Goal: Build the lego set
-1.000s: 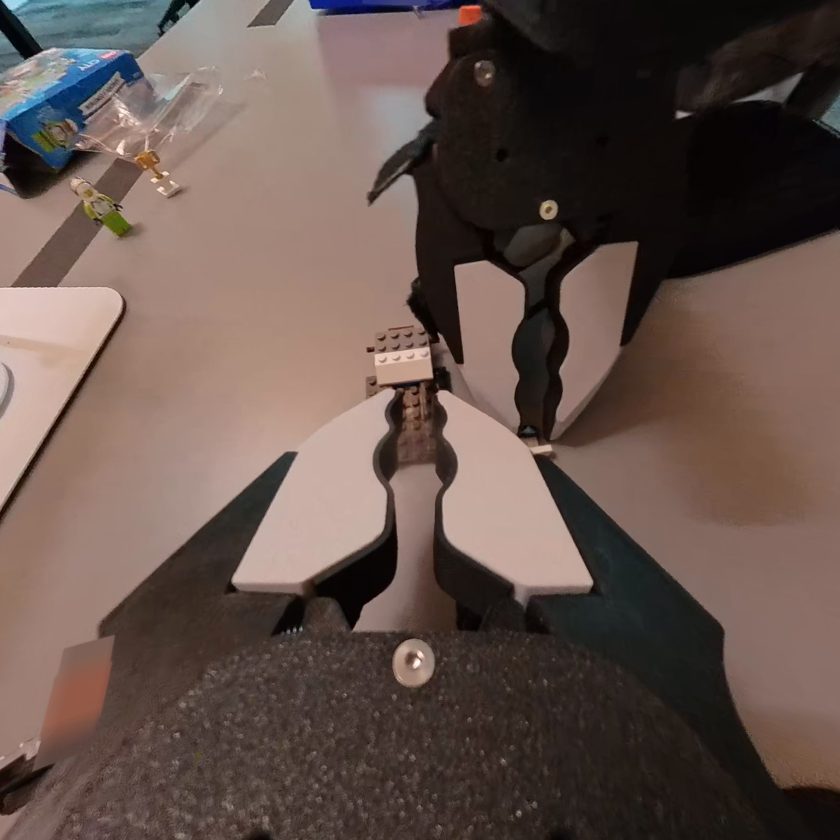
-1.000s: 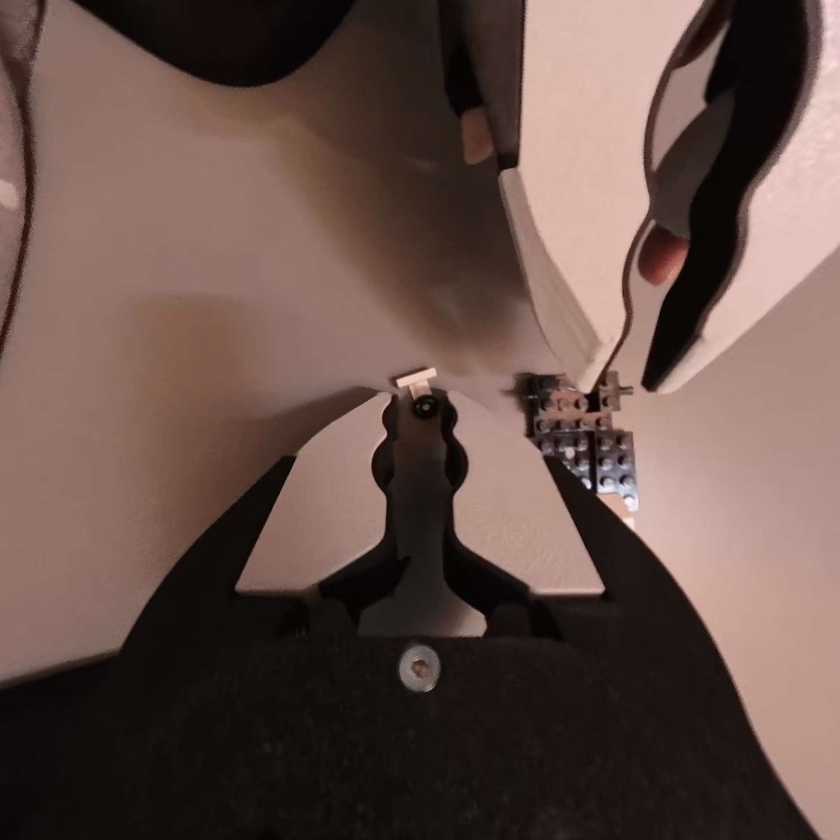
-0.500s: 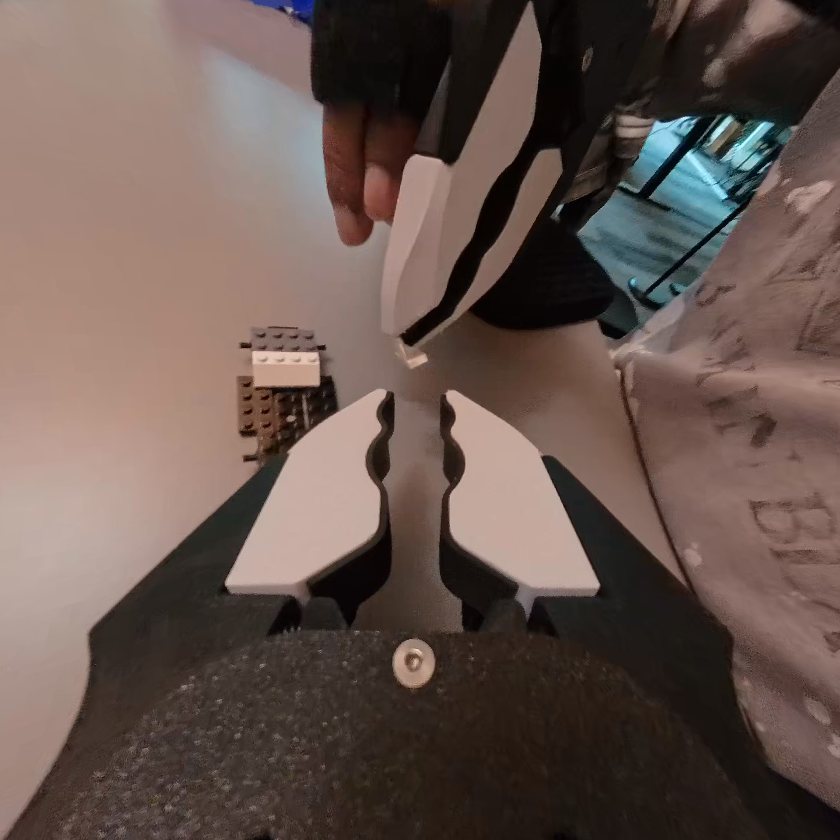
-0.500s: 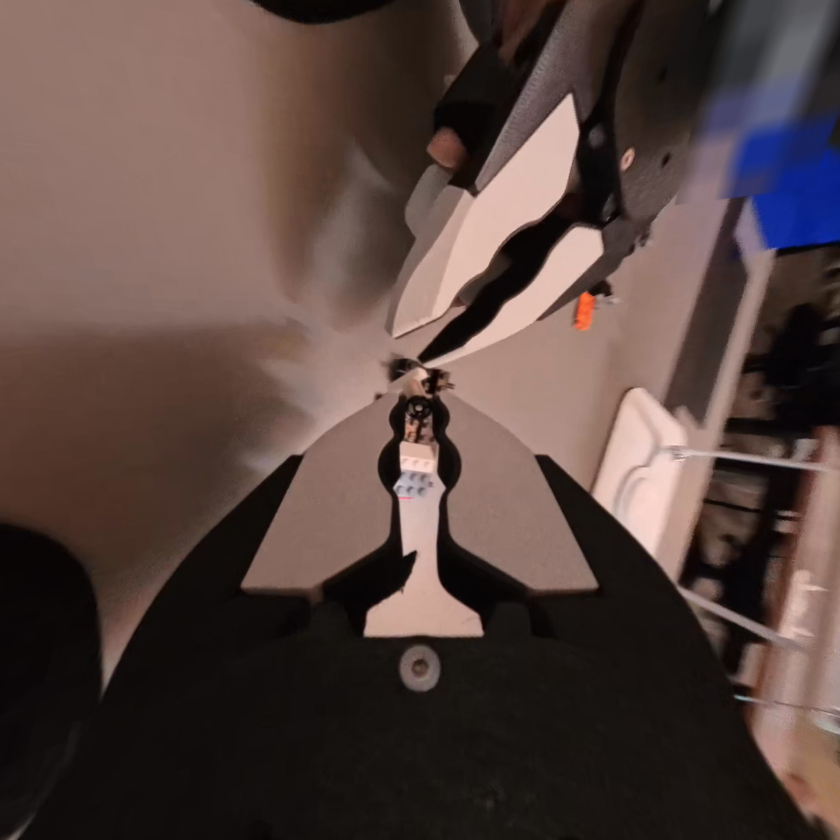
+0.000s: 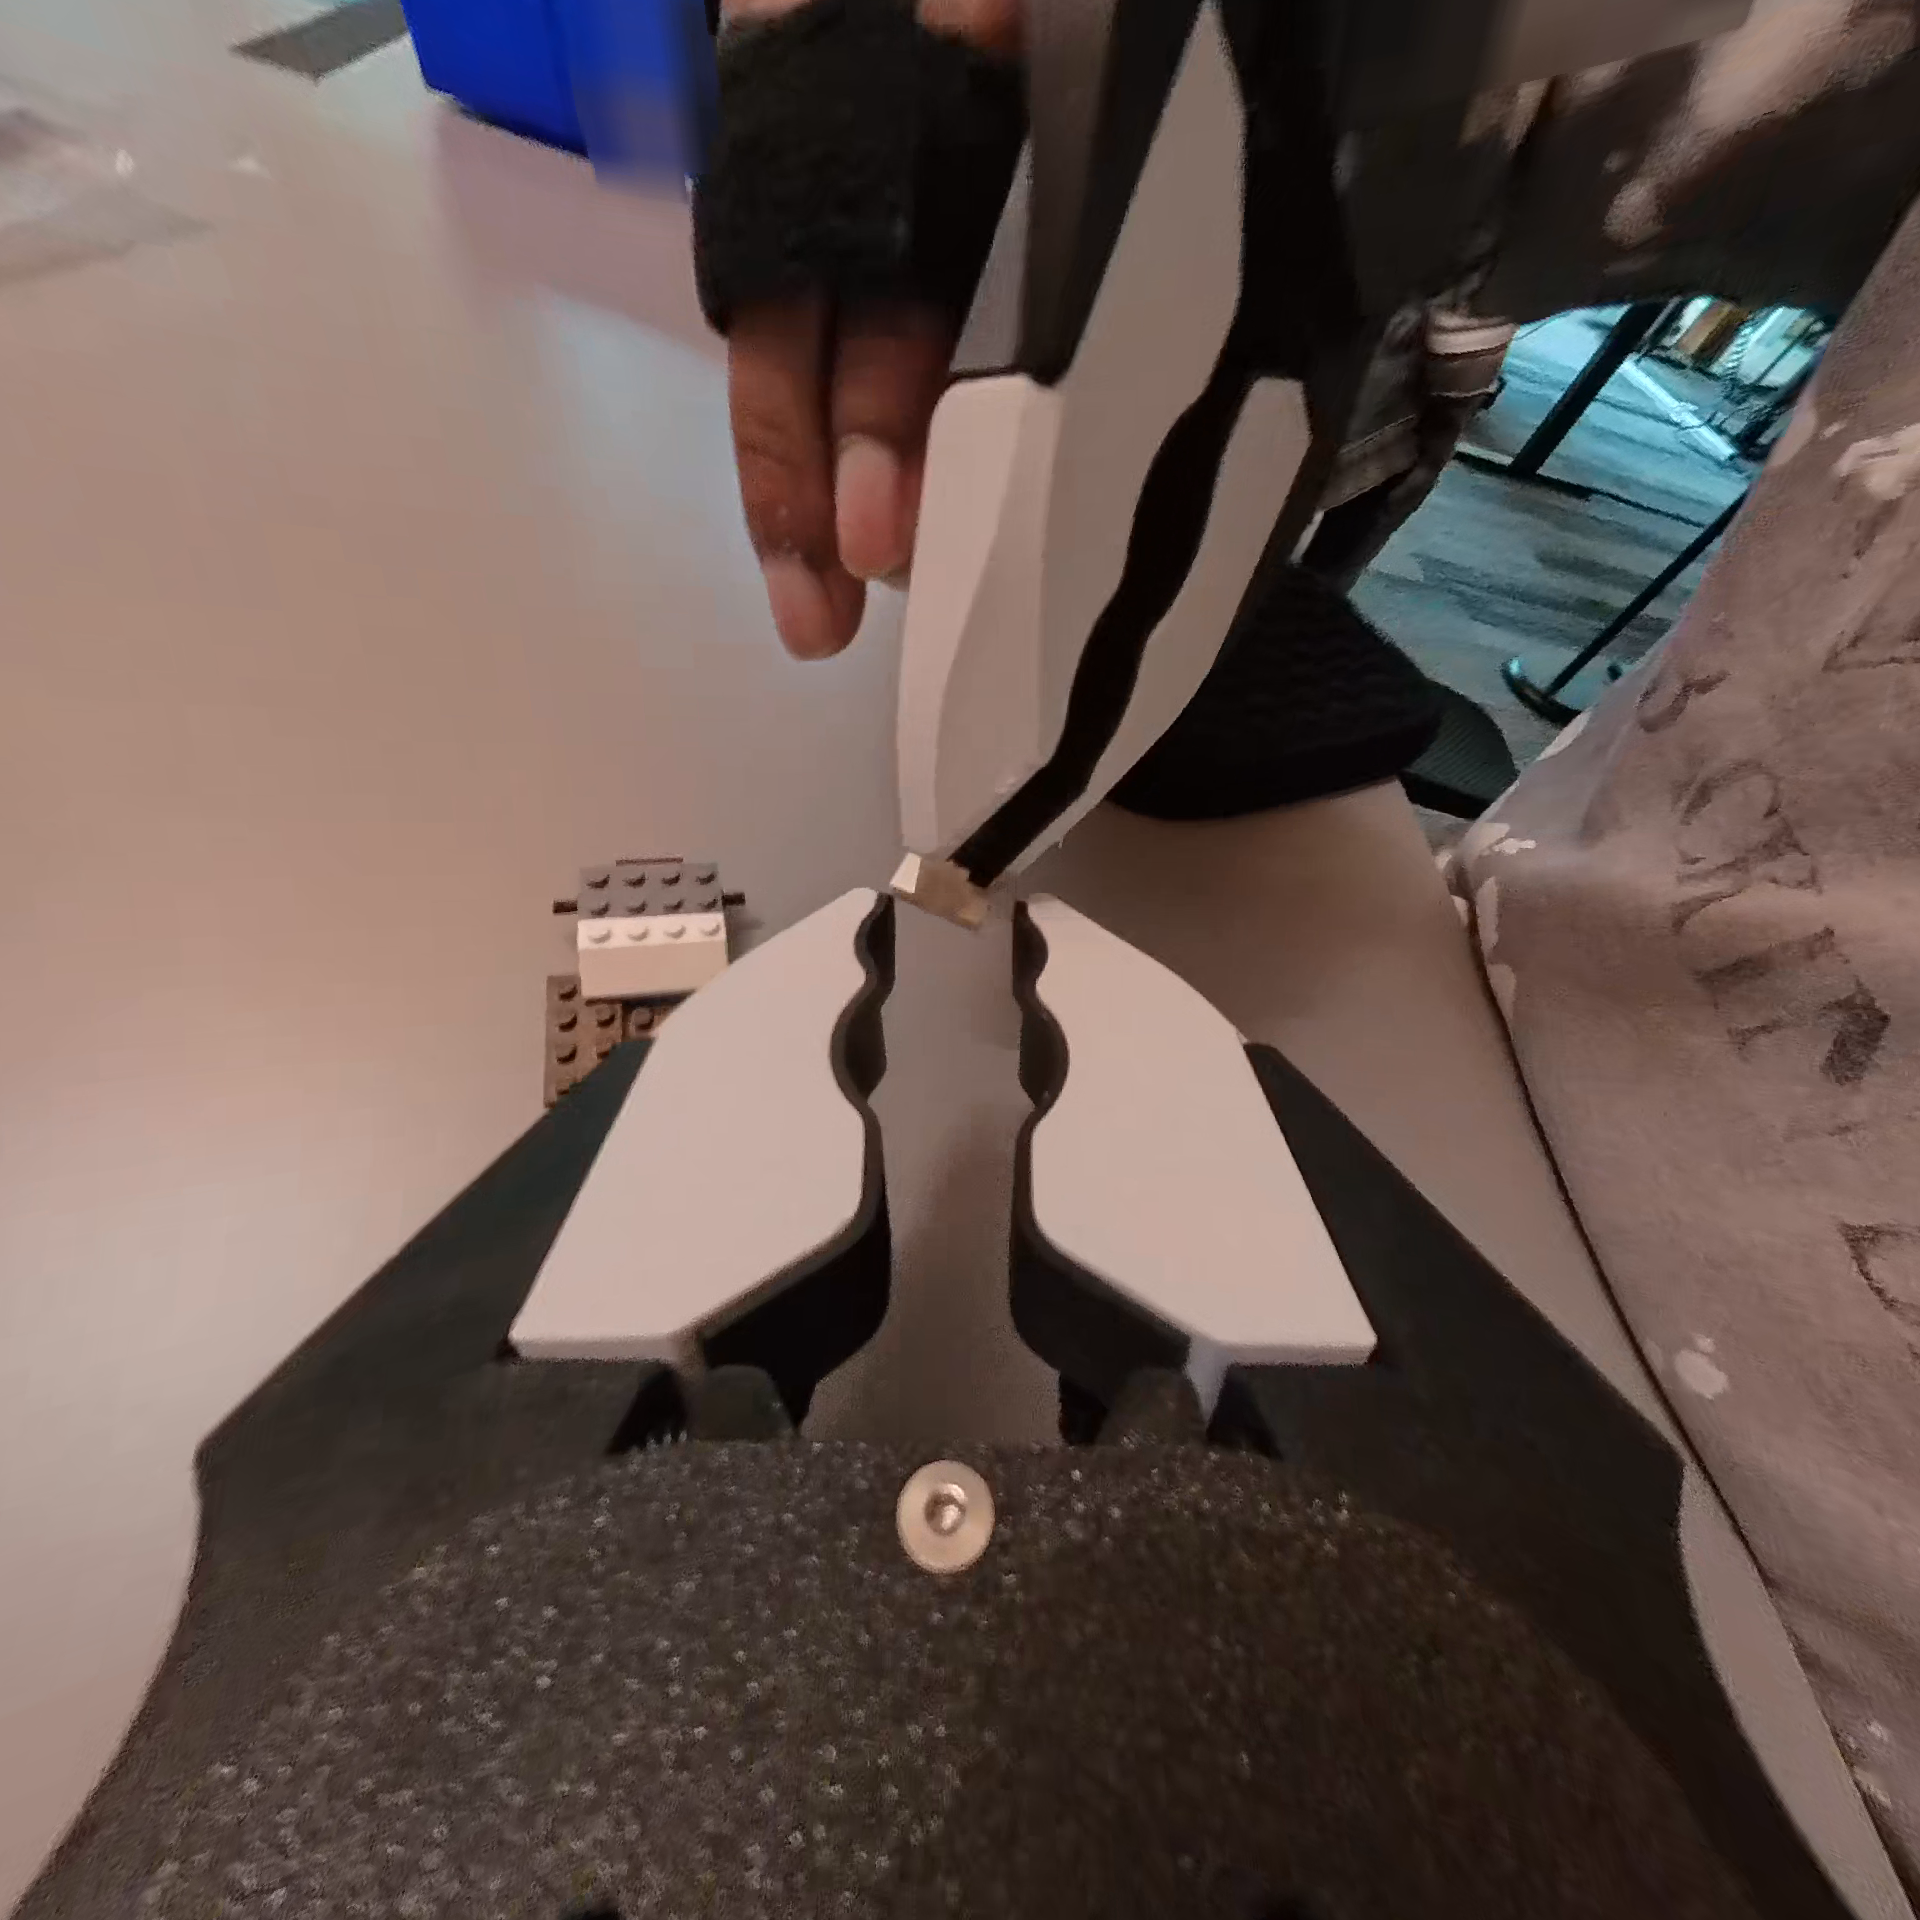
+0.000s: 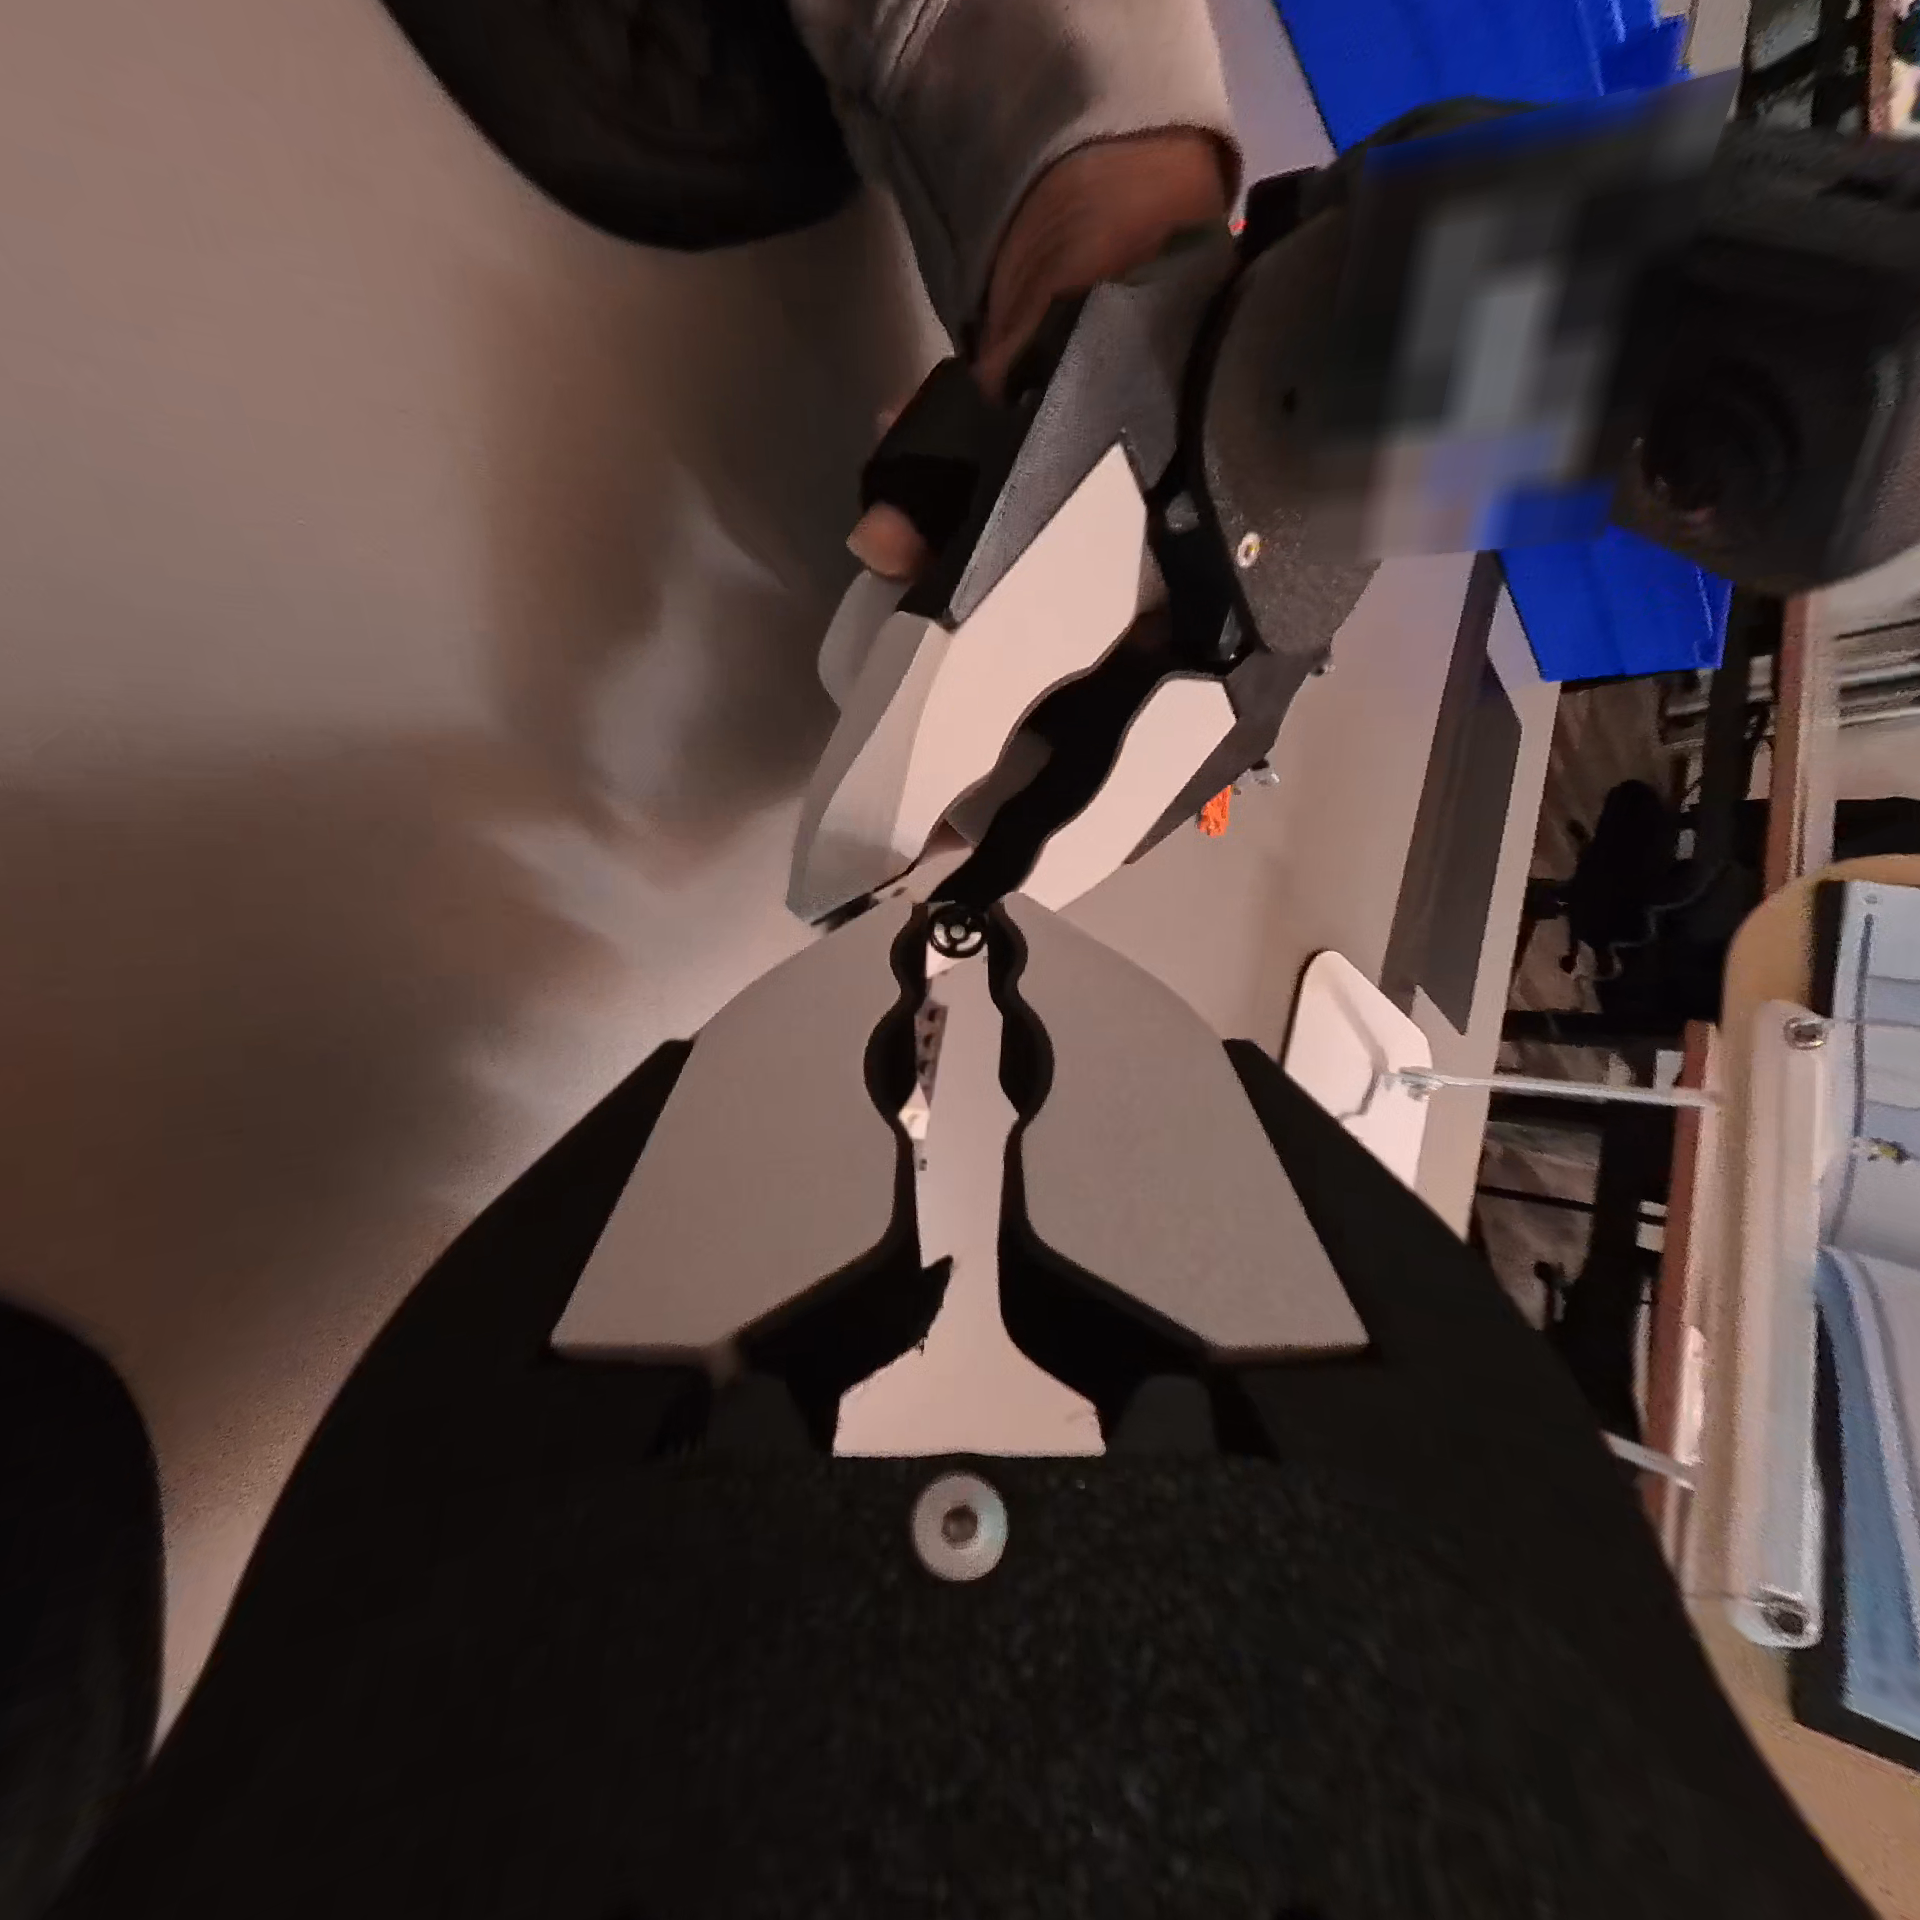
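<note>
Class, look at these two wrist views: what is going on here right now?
A person is building a Lego set with a hand-held gripper in each hand. The right hand-held gripper is shut on a small white piece that seems to carry a black wheel-like part, held in the air at the tips of the left hand-held gripper, which is open and empty. The partly built grey and white model sits on the table, untouched.

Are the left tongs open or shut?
Open. In the left wrist view the left tongs show bare table between their white fingers, and nothing is held there.
</note>
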Tool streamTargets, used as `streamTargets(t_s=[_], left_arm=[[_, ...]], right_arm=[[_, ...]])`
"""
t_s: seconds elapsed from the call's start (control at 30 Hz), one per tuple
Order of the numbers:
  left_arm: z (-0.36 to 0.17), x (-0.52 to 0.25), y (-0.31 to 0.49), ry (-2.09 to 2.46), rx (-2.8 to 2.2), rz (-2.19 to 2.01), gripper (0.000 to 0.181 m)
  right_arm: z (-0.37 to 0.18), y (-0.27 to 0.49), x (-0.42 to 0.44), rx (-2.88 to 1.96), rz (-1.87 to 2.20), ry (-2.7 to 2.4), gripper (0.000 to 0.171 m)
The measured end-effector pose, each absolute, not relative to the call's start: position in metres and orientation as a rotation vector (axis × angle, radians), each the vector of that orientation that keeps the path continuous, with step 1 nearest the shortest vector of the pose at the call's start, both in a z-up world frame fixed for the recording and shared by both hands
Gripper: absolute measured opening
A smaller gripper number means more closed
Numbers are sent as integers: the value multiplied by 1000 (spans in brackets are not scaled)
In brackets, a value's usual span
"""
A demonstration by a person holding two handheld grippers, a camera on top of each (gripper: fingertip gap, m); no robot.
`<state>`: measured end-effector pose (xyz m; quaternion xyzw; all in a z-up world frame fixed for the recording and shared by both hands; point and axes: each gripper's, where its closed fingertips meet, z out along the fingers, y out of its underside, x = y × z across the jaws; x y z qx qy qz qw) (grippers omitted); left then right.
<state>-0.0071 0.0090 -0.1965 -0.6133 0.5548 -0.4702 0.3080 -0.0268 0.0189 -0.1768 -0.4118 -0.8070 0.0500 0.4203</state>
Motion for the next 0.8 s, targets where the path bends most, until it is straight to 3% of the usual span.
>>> streamTargets(t_s=[0.23, 0.37, 0.8], left_arm=[[-188, -7, 4, 1459, -1553, -1306, 13], [-186, -6, 4, 1454, -1526, -1303, 23], [-182, -3, 9, 1438, -1476, -1197, 16]], right_arm=[[-170, 7, -27, -1041, 281, -1969, 10], [-168, 3, -27, -1057, 368, -1938, 10], [-164, 9, -22, -1192, 566, -1807, 11]])
